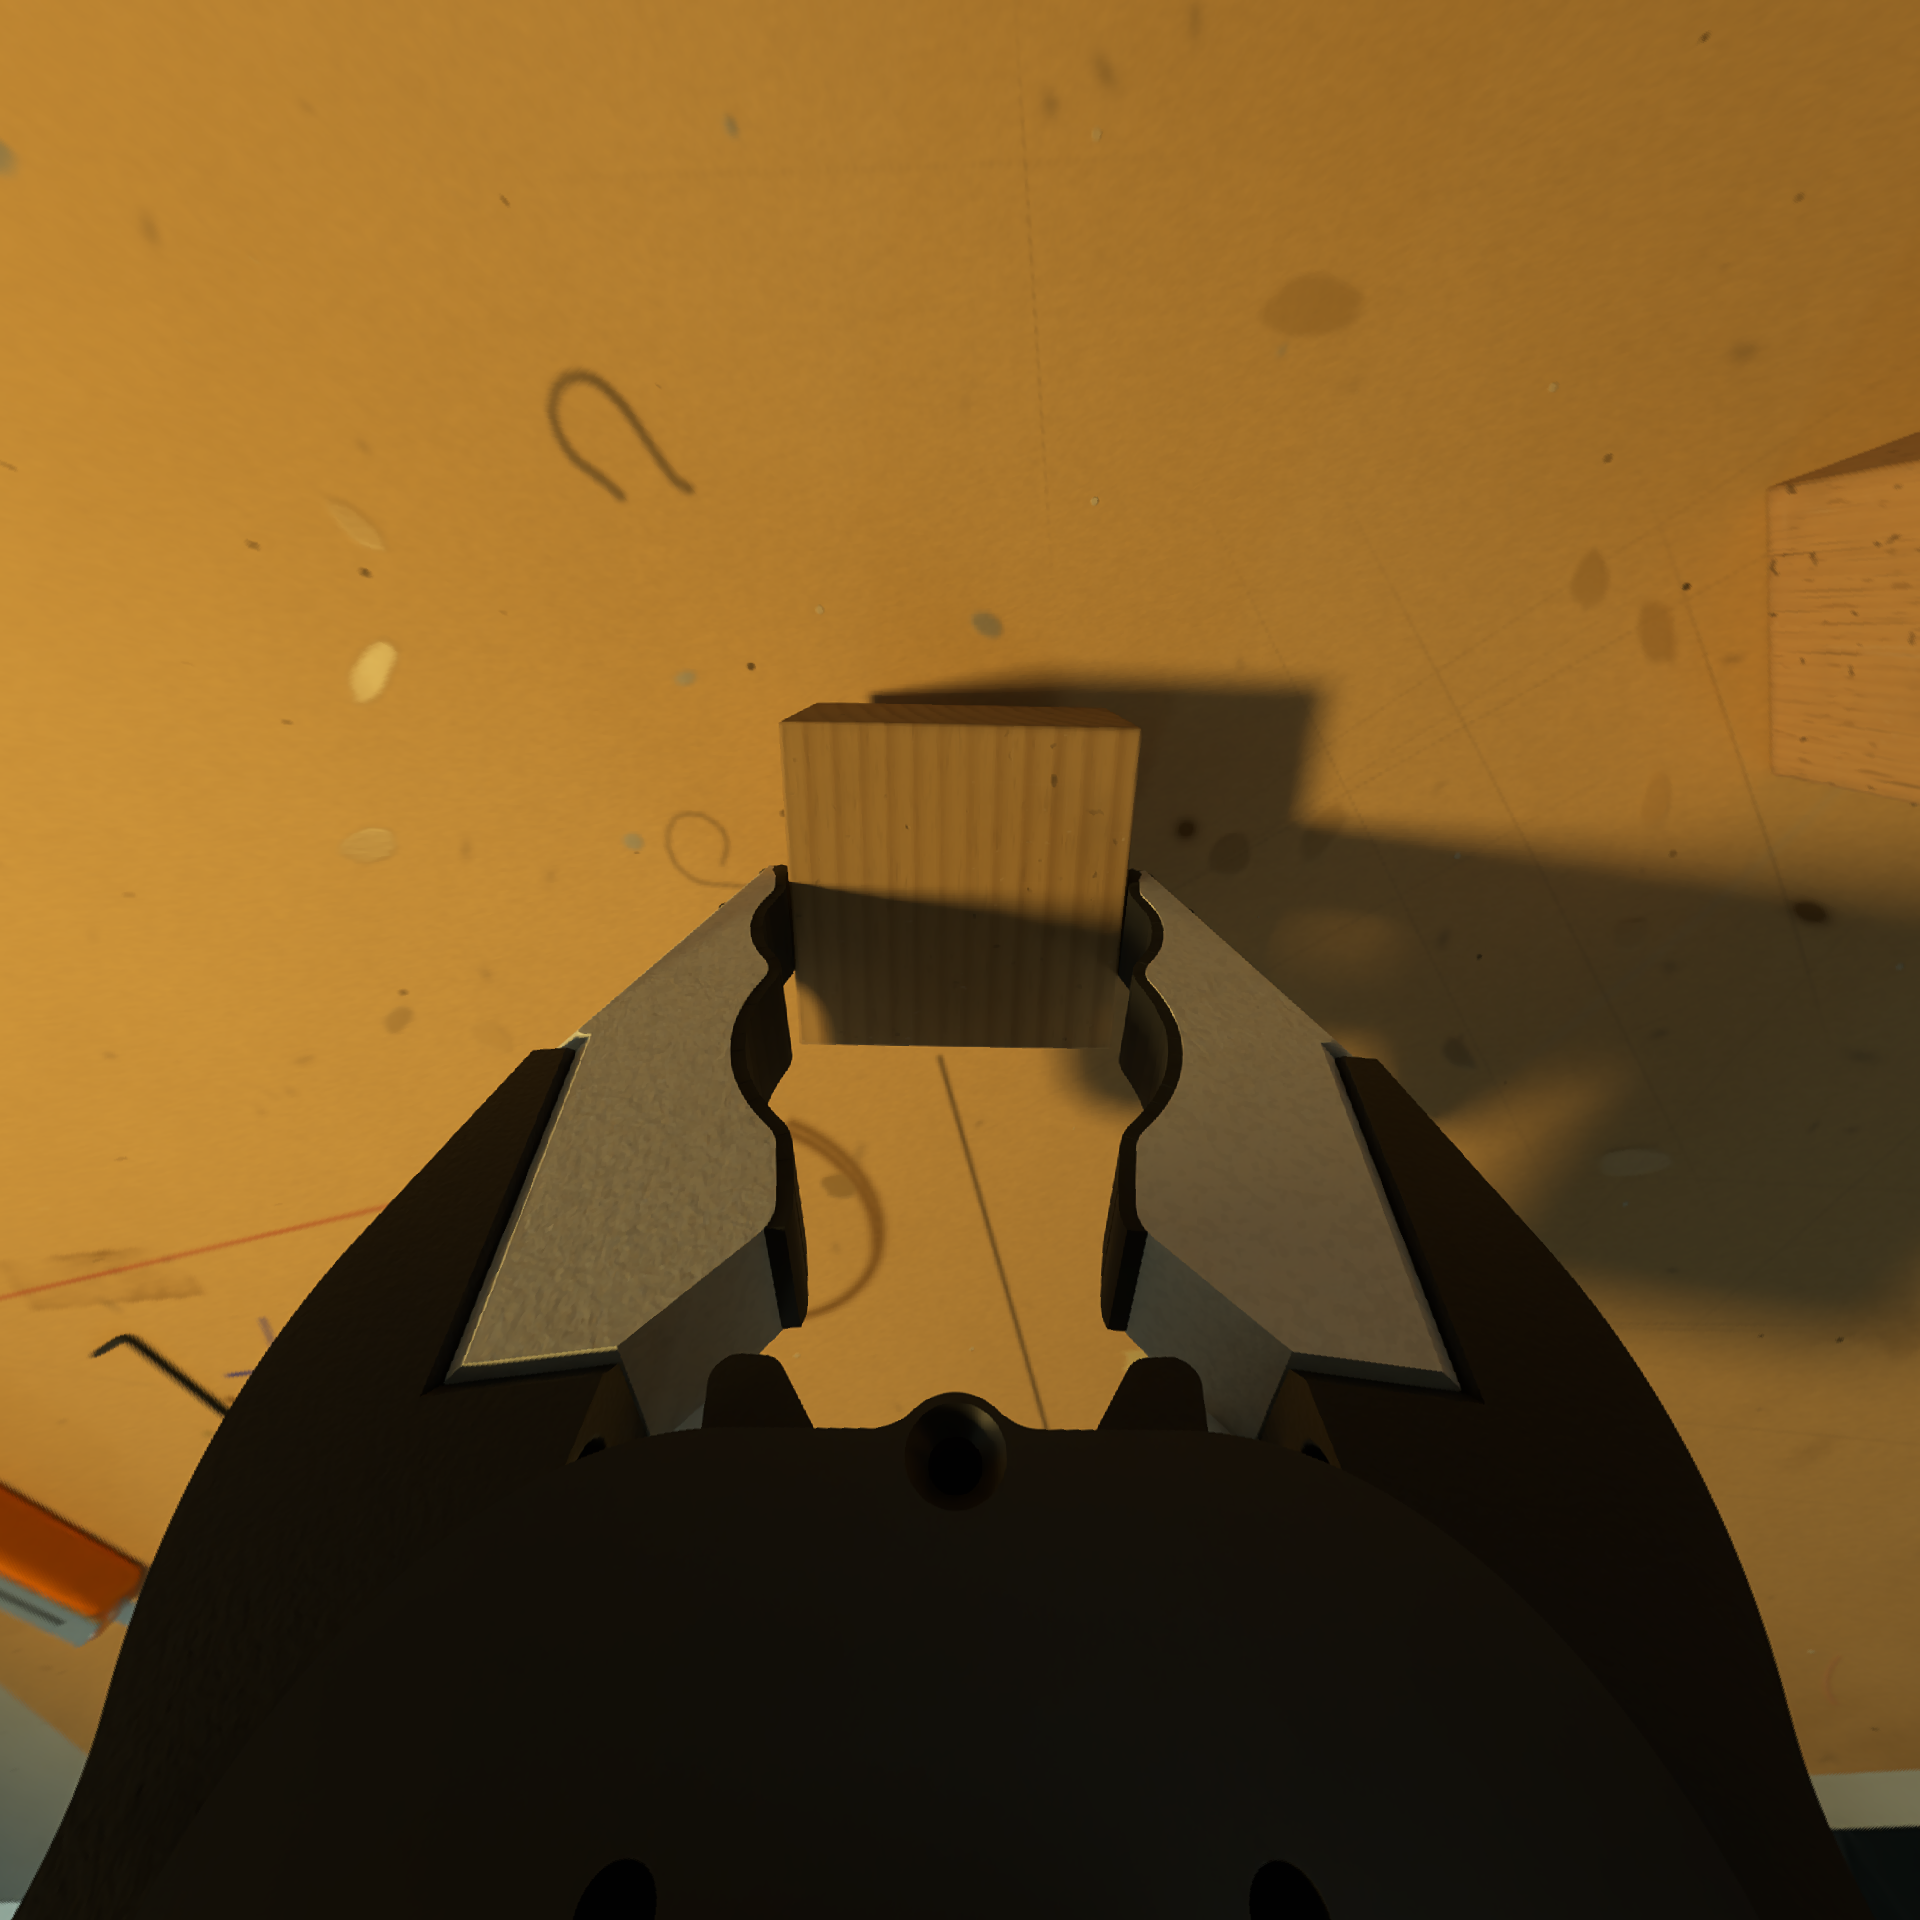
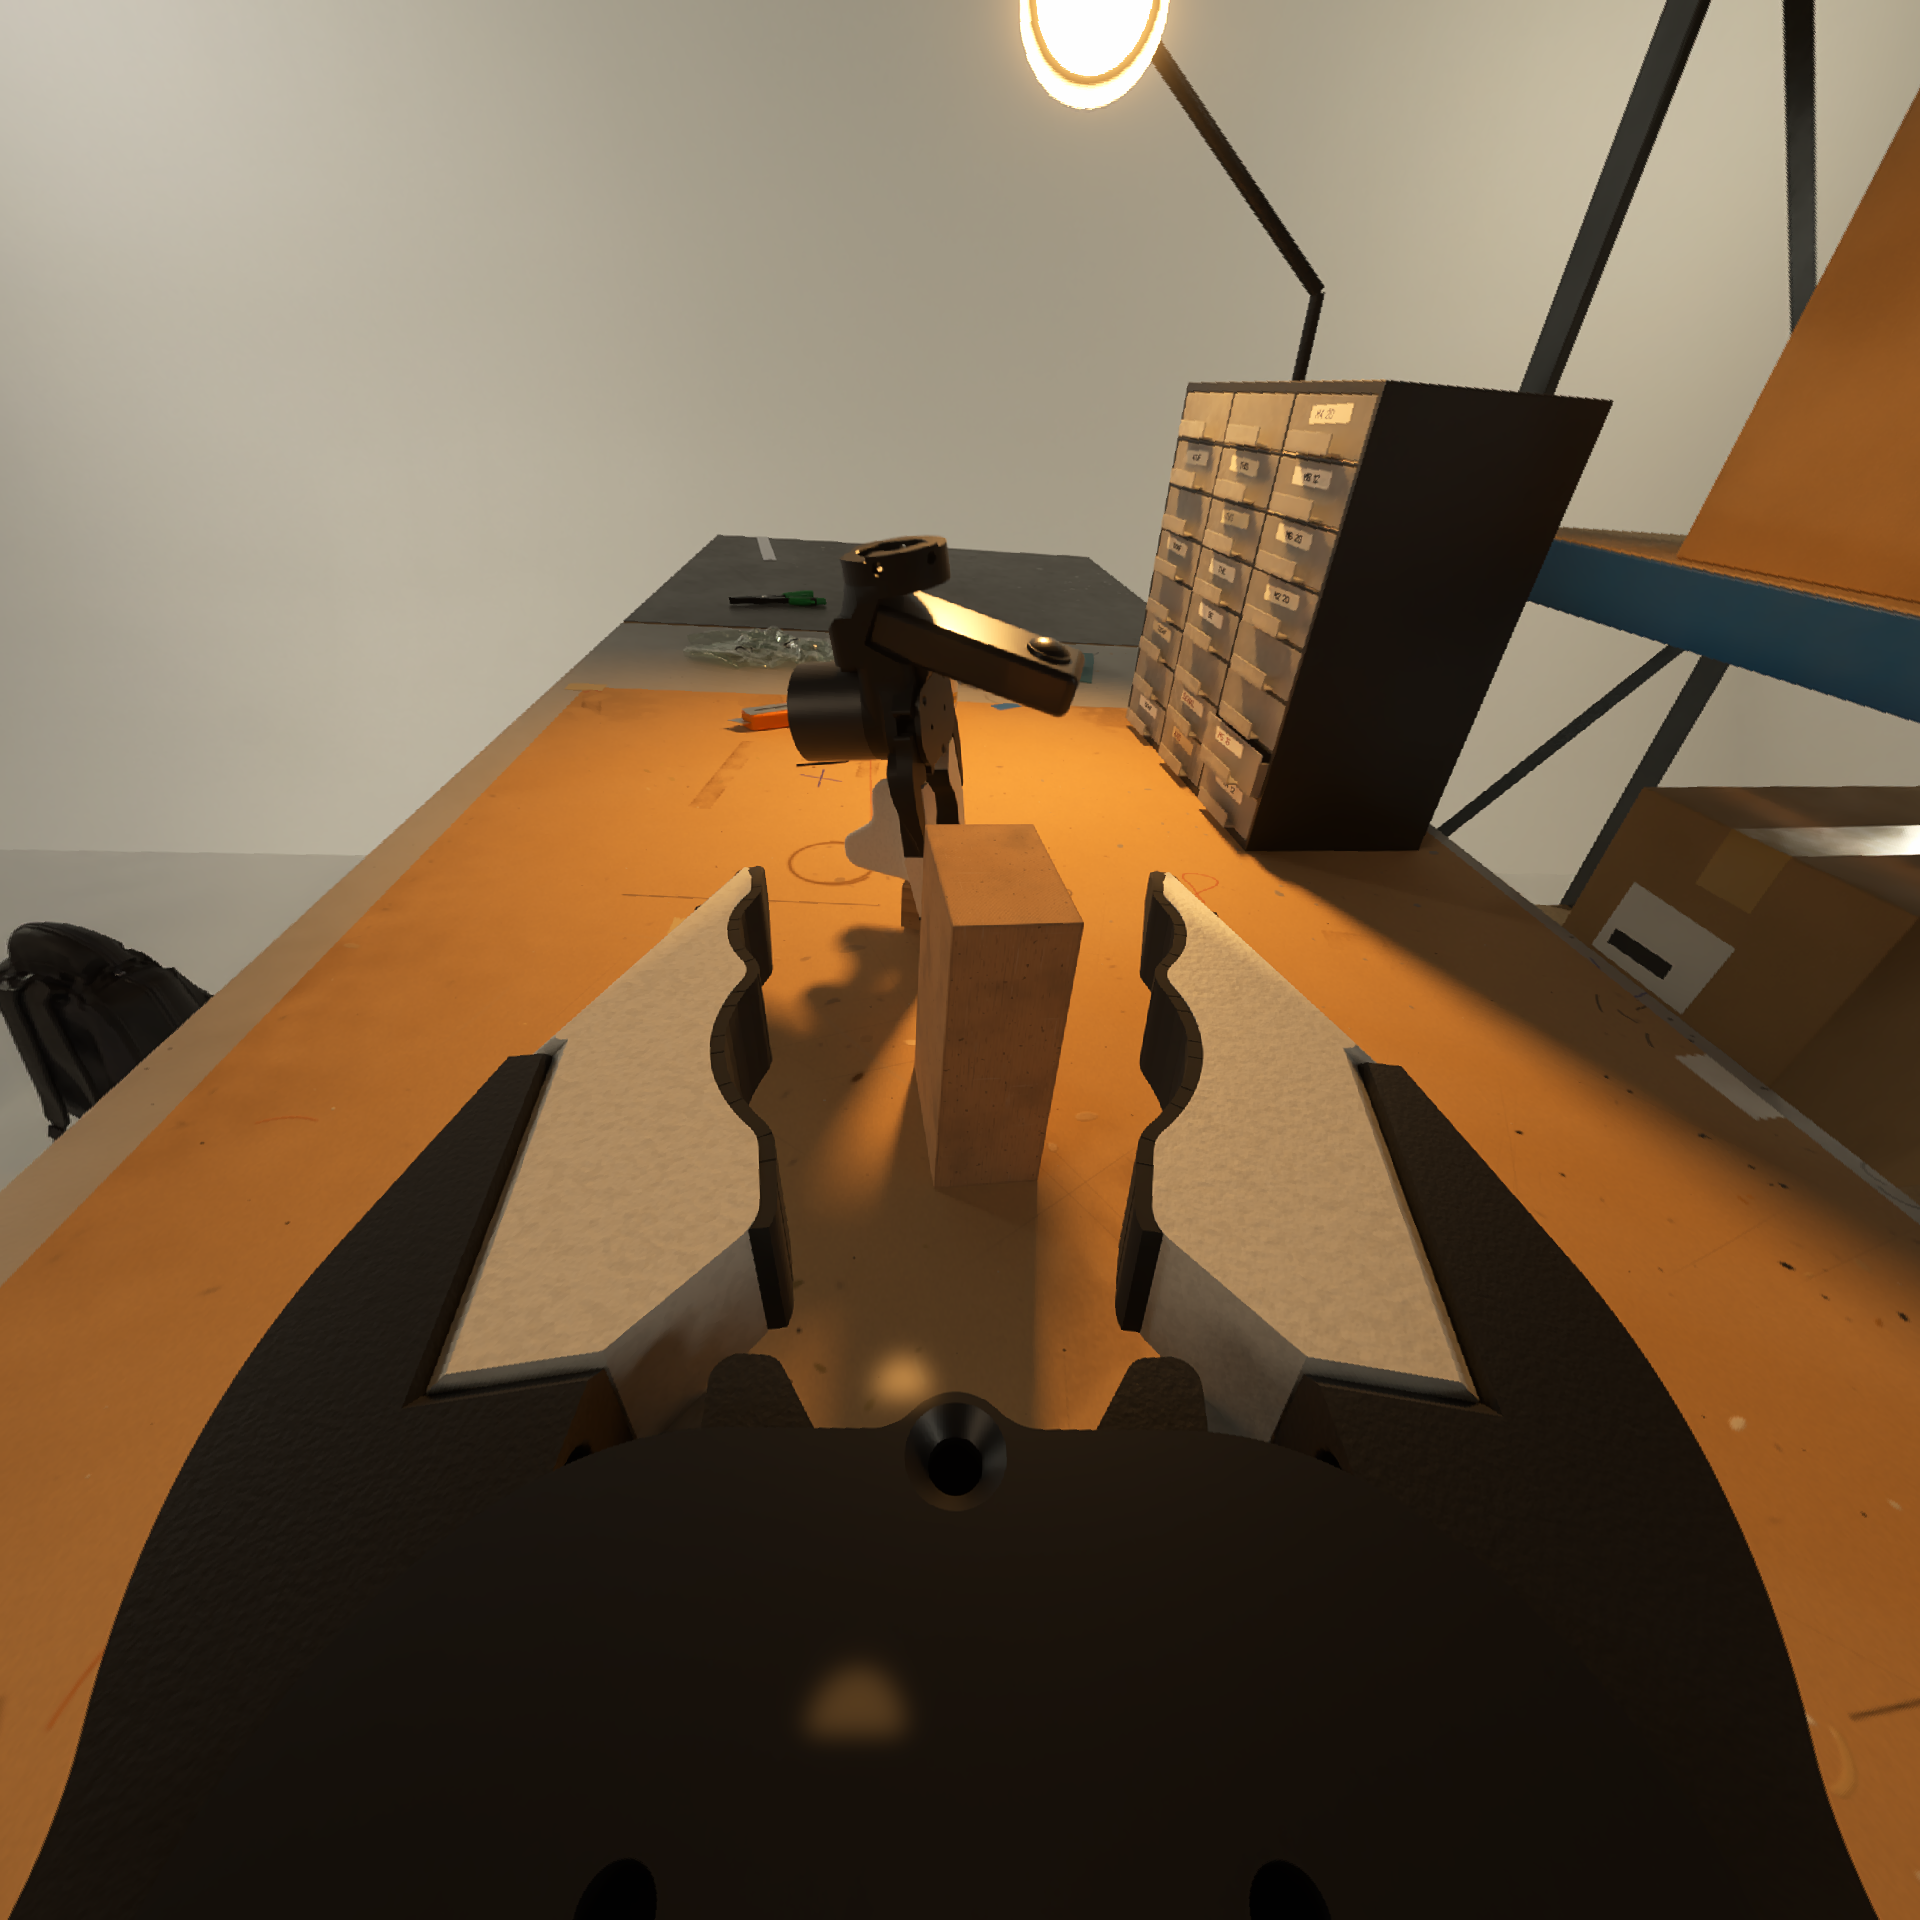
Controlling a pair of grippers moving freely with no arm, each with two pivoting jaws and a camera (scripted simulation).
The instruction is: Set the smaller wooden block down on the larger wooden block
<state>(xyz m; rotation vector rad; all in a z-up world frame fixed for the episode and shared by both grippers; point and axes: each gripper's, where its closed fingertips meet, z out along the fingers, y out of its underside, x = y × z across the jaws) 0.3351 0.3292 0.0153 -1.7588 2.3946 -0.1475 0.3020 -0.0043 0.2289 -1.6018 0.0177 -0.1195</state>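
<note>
The smaller wooden block (image 1: 961, 831) sits between my left gripper's (image 1: 958, 925) fingertips, which press on both its sides just above the orange table (image 1: 935, 312). The larger wooden block (image 1: 1849, 634) is cut off at the right edge of the left wrist view. In the right wrist view it (image 2: 992, 1039) stands upright on end, just beyond my right gripper (image 2: 956, 883), which is open and empty with its fingers on either side. Behind it my left gripper (image 2: 928, 821) points down at the table. Only a sliver of the smaller block (image 2: 910, 909) shows there.
A dark cabinet of small drawers (image 2: 1351, 623) stands at the right, with a lamp (image 2: 1091, 42) above it. A cardboard box (image 2: 1766, 935) and a shelf frame lie further right. An orange knife (image 1: 62, 1569) and an Allen key (image 1: 156, 1371) lie on the table. A black bag (image 2: 83, 997) sits off its left edge.
</note>
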